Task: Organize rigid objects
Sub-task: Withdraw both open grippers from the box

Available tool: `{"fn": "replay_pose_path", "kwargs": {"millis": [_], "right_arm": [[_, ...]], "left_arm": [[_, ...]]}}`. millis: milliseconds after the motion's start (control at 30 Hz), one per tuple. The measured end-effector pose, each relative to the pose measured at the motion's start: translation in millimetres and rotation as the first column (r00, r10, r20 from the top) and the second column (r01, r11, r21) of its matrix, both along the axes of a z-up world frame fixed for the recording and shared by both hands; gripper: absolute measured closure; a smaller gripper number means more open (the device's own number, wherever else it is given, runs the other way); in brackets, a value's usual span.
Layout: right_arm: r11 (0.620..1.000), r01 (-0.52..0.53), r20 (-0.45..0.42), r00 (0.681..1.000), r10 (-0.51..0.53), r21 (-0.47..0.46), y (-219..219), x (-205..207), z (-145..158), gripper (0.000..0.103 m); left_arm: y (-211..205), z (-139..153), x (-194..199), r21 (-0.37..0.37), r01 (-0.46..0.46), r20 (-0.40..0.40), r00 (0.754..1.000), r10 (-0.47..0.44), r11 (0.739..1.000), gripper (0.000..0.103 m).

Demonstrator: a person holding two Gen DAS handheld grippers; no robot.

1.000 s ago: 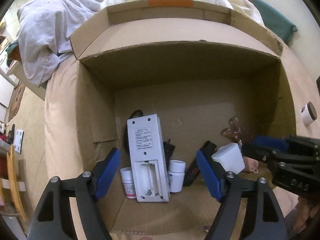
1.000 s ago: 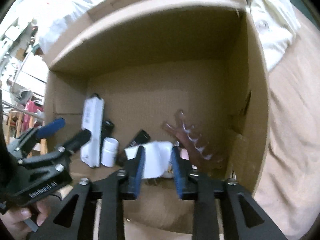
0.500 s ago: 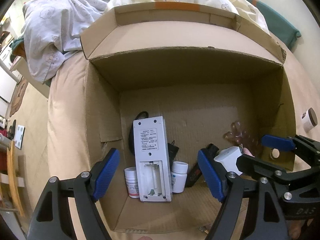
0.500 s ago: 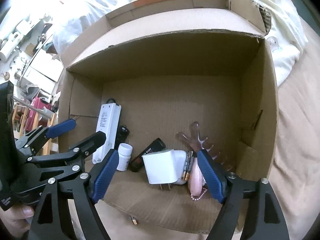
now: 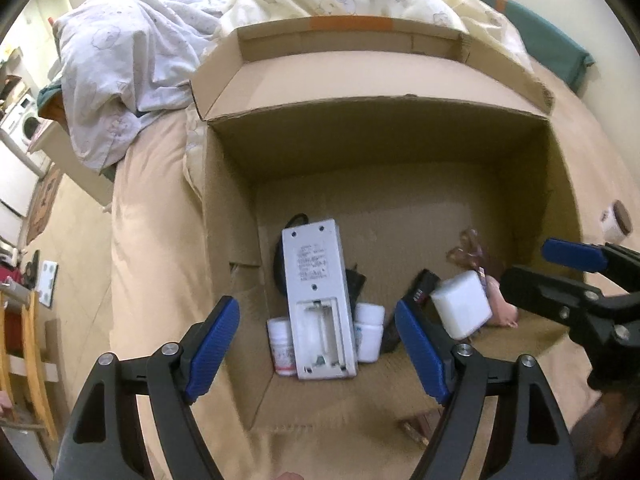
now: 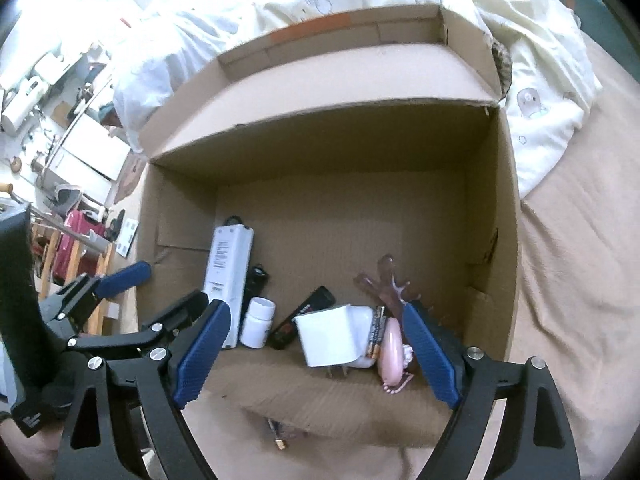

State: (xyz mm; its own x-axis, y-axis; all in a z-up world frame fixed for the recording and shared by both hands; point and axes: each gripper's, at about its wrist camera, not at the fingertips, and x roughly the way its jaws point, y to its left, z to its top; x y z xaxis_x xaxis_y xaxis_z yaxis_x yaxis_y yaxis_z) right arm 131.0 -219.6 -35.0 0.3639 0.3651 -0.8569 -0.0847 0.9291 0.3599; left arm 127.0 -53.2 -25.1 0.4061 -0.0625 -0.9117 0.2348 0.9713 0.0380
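Note:
An open cardboard box (image 5: 224, 240) (image 6: 492, 216) stands on the bed. Inside it lie a white remote (image 5: 318, 300) (image 6: 228, 280) with its battery bay open, two white pill bottles (image 5: 370, 332) (image 6: 258, 322), a black device (image 6: 302, 316), a white plug adapter (image 5: 462, 310) (image 6: 328, 334), batteries (image 6: 376, 332), a pink object (image 6: 390, 350) and a brown claw clip (image 6: 386, 284). My left gripper (image 5: 316, 352) is open and empty above the box's near edge. My right gripper (image 6: 316, 354) is open and empty over the adapter, and it shows in the left wrist view (image 5: 548, 268).
A small white jar with a brown lid (image 5: 616, 222) lies on the tan sheet right of the box. A small battery (image 6: 280, 442) lies on the sheet before the box. Rumpled quilts (image 5: 132, 60) pile behind it. The bed's edge and floor are at left.
My right gripper opened and let go of the white plug adapter, which now lies in the box. Both grippers have drawn back and up from the box.

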Motion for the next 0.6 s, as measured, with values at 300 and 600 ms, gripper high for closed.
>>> {"fn": "replay_pose_path", "kwargs": {"millis": [300, 600], "right_arm": [[1.0, 0.02, 0.034, 0.999, -0.02, 0.011, -1, -35, 17, 0.01], [1.0, 0.016, 0.03, 0.999, -0.016, -0.003, 6, -64, 13, 0.01]], "left_arm": [[24, 21, -37, -0.016, -0.032, -0.001, 0.999, 0.032, 0.999, 0.025], [46, 12, -64, -0.035, -0.085, -0.052, 0.995, 0.083, 0.996, 0.025]]}}
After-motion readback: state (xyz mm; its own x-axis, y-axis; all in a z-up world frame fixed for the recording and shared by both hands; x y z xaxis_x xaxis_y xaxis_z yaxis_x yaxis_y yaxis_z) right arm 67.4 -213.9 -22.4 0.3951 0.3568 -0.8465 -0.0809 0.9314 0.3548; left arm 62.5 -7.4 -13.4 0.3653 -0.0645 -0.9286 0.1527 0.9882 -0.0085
